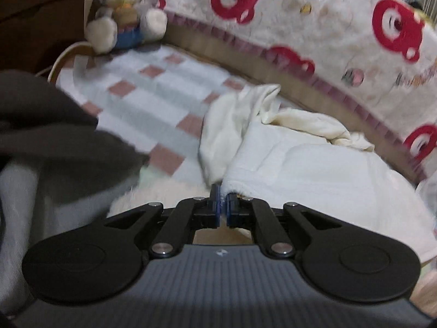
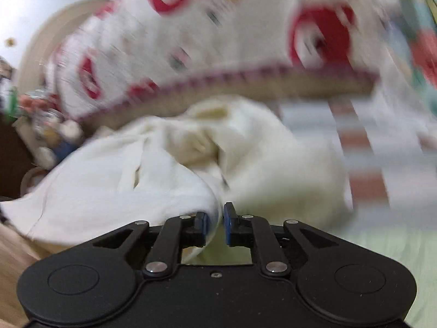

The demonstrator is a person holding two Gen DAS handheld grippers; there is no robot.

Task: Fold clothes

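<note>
White garment [image 1: 300, 158], a soft cream-white piece of clothing, lies bunched on the checked bedspread [image 1: 153, 95] just in front of the padded rail draped with a red-patterned blanket [image 1: 314, 19]. The left gripper [image 1: 223, 205] is clamped tight on a hem of it, the cloth pinched between the blue pads. The right gripper [image 2: 215, 220] stands a little apart at the jaws with a fold of the same cloth between them; whether the pads really press on it I cannot tell, the picture being smeared. To fold well from here, I would judge that both tongs need a firm hold on 2 matching edges, then lift and pull the cloth taut before laying it flat, so no creases get trapped. The left wrist view shows a stuffed rabbit [image 1: 123, 8] sitting at the far corner and a dark cloth [image 1: 54, 125] heaped at the left, neither clear in the right wrist view, which instead shows pale green sheet [image 2: 368, 246] under the garment.
</note>
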